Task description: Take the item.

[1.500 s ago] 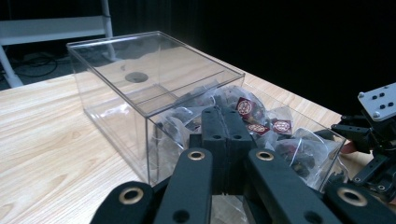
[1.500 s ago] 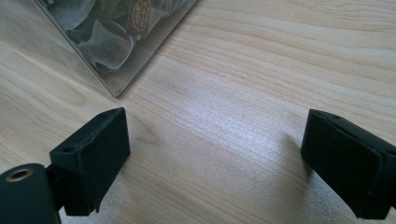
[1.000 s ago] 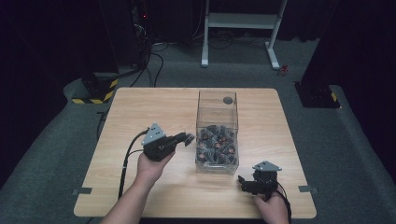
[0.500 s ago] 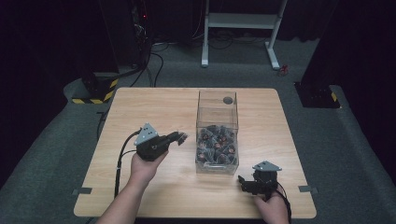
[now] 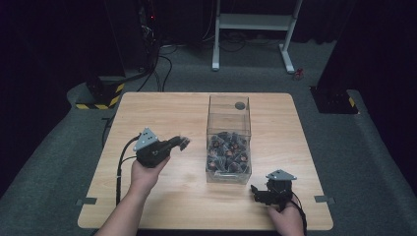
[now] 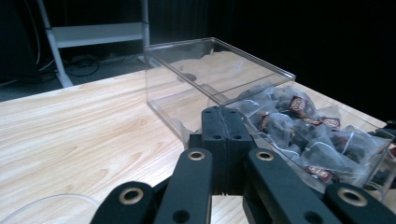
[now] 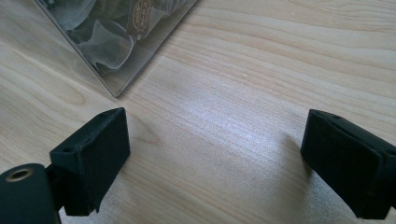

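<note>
The left tongs, held up in the left hand, point rightward with jaws pressed together (nothing between them). The right tongs sit low, jaws spread wide apart.

The print on the tea bags inside the clear box is too small to read. The box's near end is cut off at the right edge of the left gripper view, and in the right gripper view only one bottom corner shows. The left gripper's tips blur in the high view.
</note>
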The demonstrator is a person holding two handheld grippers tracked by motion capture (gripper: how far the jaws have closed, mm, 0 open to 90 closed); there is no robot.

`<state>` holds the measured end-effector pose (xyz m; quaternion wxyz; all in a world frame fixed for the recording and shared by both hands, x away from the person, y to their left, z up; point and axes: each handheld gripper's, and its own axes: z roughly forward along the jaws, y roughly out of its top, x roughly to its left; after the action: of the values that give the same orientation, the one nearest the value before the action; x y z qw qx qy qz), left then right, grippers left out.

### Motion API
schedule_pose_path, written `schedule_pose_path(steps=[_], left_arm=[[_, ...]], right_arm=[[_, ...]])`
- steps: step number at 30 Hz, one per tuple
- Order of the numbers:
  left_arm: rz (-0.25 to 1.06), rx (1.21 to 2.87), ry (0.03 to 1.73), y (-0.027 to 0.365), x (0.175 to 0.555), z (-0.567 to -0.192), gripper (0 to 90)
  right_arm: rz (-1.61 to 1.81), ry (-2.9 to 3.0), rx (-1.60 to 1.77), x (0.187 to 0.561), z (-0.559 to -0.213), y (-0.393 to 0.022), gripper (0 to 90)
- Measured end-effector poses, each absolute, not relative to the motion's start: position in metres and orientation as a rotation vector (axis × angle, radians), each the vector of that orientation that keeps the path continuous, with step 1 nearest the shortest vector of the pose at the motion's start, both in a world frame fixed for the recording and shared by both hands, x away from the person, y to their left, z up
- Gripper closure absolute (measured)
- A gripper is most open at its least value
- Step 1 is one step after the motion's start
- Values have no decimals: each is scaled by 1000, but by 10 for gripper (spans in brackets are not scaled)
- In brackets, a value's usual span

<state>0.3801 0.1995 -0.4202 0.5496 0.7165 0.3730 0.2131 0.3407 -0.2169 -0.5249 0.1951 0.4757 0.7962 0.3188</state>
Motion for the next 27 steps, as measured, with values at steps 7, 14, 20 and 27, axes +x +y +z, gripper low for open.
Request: schedule_pose_path(steps=[7,14,20,27], left_arm=[[525,1689,900,209,382,-419,900],[544,1679,923,219,383,-419,900],[555,1670,944,228,383,-419,900],[575,1665,968,240,383,-420,900]], right_arm=[[893,2232,1334,341,-525,-217,79],[893,2231,1334,341,-525,-217,79],[894,2232,1334,341,-525,-217,79],[893,2232,1334,341,-525,-217,79]])
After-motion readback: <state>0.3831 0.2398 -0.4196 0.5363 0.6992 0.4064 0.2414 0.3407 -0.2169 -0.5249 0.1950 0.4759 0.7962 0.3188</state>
